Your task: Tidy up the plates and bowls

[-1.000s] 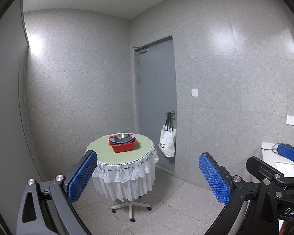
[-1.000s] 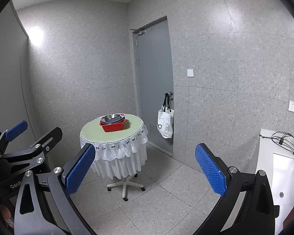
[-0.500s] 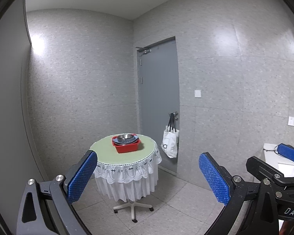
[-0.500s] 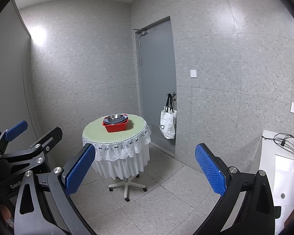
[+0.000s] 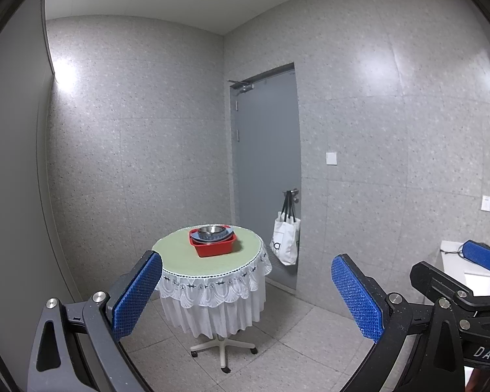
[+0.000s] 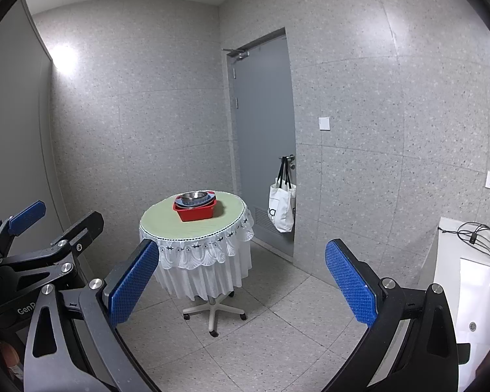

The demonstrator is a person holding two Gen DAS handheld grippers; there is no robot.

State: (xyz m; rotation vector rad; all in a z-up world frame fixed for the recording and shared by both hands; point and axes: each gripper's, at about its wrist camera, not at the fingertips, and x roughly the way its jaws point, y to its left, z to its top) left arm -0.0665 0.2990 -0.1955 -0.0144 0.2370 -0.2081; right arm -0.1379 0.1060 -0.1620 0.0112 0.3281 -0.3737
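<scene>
Plates and bowls (image 5: 212, 232) sit nested in a red tub (image 5: 214, 247) at mid-frame on the round table (image 5: 179, 261), likely hard, slick and chippable, best pinched at a rim, while the left gripper (image 5: 246, 297) and right gripper (image 6: 241, 289) gape empty, well apart from them.

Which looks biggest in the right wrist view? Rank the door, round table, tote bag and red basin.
1. door
2. round table
3. tote bag
4. red basin, though it looks close in size to the bag, so that order is unsure.
</scene>
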